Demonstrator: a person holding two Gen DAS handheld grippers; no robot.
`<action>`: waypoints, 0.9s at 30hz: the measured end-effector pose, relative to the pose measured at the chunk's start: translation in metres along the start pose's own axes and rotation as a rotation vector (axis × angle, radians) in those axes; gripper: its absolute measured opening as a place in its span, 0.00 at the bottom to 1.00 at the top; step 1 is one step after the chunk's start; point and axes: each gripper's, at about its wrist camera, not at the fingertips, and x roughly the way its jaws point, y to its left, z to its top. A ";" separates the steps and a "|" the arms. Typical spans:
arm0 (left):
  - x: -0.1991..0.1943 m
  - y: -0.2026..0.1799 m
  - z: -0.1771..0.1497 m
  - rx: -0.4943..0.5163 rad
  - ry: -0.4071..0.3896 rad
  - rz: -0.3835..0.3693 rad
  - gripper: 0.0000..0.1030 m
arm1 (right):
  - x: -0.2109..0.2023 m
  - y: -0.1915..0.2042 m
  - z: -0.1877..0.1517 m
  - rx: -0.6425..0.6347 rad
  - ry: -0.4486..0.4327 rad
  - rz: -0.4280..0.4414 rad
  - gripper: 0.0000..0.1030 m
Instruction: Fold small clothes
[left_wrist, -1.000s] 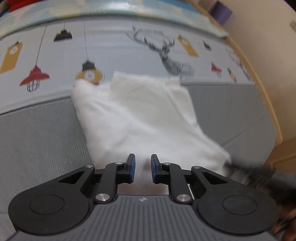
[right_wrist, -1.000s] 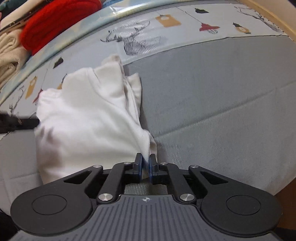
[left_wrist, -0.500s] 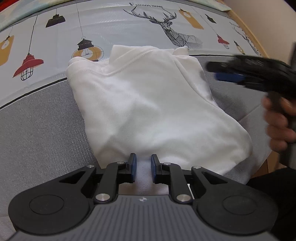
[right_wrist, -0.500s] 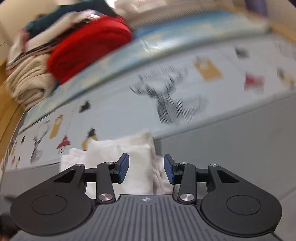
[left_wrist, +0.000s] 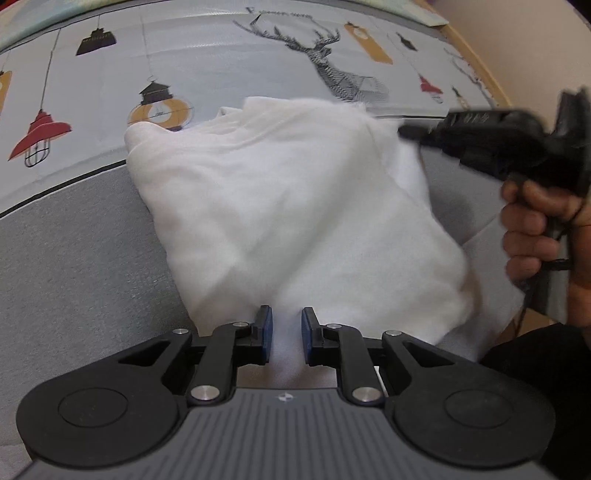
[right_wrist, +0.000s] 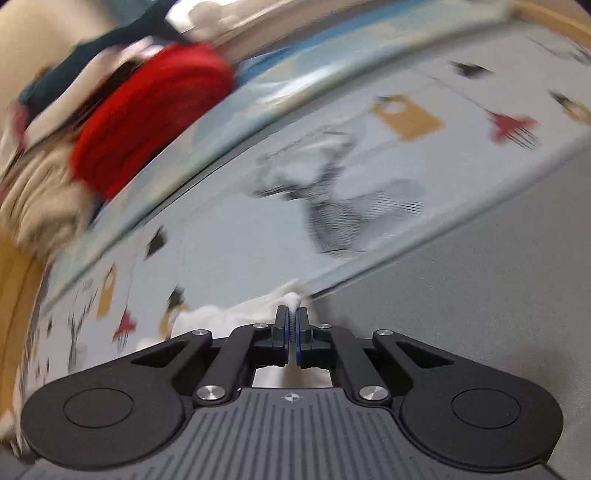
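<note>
White cotton garment (left_wrist: 295, 221) lying on grey mat w/ lamp-and-deer print (left_wrist: 74, 240), left gripper (left_wrist: 286, 338) spread over its near edge, right gripper (right_wrist: 293, 334) pinching far-right corner, red folded cloth (right_wrist: 147, 122) far left.

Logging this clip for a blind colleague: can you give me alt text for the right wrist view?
The right hand-held gripper is shut on a pinch of the white garment at its far corner. Beyond lies a printed mat with a deer drawing, and blurred stacked clothes, one red, sit upper left.
</note>
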 end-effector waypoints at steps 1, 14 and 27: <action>0.000 -0.001 0.000 0.003 0.000 0.003 0.19 | 0.002 -0.007 0.000 0.027 0.014 -0.032 0.02; -0.025 0.023 0.005 -0.172 -0.152 0.069 0.28 | -0.055 -0.003 -0.017 -0.212 0.045 0.230 0.07; -0.005 0.002 0.000 -0.070 -0.102 0.125 0.29 | -0.053 -0.010 -0.066 -0.503 0.310 0.130 0.09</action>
